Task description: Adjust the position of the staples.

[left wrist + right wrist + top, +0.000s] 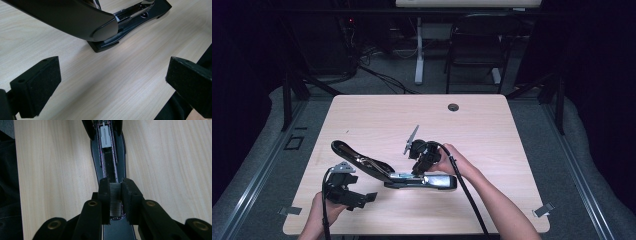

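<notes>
High view: a black stapler (387, 172) lies opened near the table's (492, 135) 6 o'clock edge, its lid swung up toward 10 o'clock. The left gripper (364, 198) waits at the stapler's 8 o'clock; the right gripper (418, 167) presses onto the base.

Left gripper view: jaws spread wide, empty, the stapler's lid at 12 o'clock.

Right gripper view: jaws pinch a strip of staples (115, 200) over the open channel

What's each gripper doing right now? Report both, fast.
Left gripper: open, holding nothing, fingers spread above the table near the open stapler.
Right gripper: shut on a strip of staples over the stapler's channel.
</notes>
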